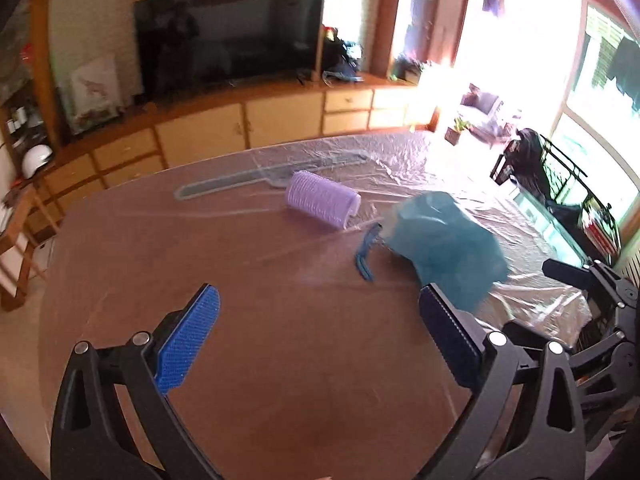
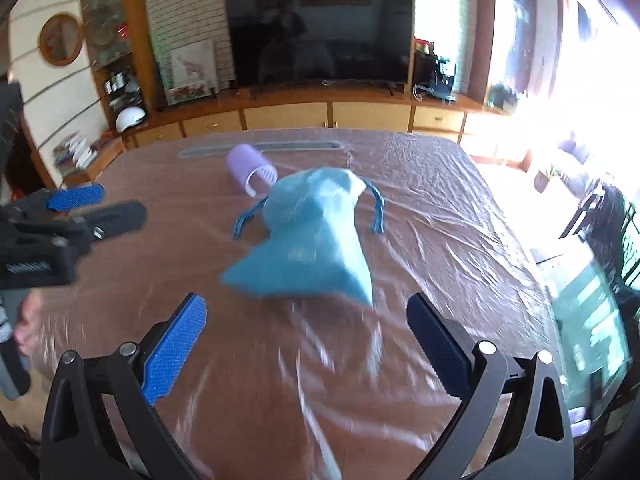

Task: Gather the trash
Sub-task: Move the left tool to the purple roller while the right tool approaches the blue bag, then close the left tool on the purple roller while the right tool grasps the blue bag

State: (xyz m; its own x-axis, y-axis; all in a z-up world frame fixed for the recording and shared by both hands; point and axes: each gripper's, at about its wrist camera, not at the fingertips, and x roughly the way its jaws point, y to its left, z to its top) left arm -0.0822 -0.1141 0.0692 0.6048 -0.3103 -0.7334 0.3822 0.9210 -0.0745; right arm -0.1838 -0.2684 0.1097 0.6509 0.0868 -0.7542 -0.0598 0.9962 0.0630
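A blue plastic trash bag [image 2: 312, 240] with drawstring handles lies crumpled on the brown table [image 2: 168, 248] under clear plastic sheeting. It also shows in the left wrist view [image 1: 444, 240], ahead and to the right. A purple cylindrical roller [image 1: 322, 198] lies just beyond the bag, also seen in the right wrist view [image 2: 250, 172]. My left gripper [image 1: 320, 300] is open and empty above the table, short of the bag. My right gripper [image 2: 306, 308] is open and empty, with the bag just ahead of its fingertips. The left gripper shows at the left of the right wrist view [image 2: 92, 204].
A long flat strip [image 1: 272, 176] lies under the sheeting near the table's far edge. A wooden cabinet with a television [image 2: 320, 36] stands behind the table. A black rack [image 1: 560, 176] and bright windows are to the right.
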